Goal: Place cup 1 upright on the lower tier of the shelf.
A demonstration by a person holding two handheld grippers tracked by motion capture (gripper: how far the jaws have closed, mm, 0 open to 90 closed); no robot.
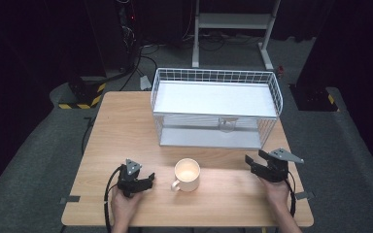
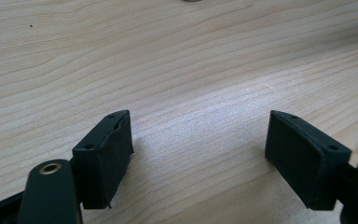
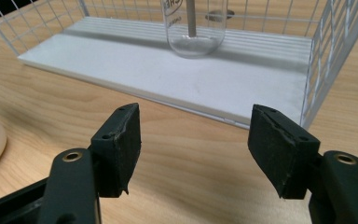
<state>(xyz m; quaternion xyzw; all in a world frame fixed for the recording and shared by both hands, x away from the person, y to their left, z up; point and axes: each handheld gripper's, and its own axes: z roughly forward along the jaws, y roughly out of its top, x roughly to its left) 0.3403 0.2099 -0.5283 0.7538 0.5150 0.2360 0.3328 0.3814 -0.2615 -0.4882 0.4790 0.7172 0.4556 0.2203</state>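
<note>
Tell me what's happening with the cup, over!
Left gripper open, empty, beside mug. Right gripper open, empty, facing wire rack. Mug upright on table, untouched. Nothing in the way.

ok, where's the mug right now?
In the high view the mug stands on the table near the front edge, between both grippers, before the wire rack.

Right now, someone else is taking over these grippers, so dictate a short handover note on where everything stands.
Left hand-held gripper: open, holding nothing, low over the table just left of the mug.
Right hand-held gripper: open, holding nothing, near the wire rack's front right corner.
The mug stands upright between both grippers, handle toward the left one. A clear glass stands on the rack's lower shelf.
Done: nothing gripped yet.
Left: probably grasp the mug; its destination is unclear.
</note>
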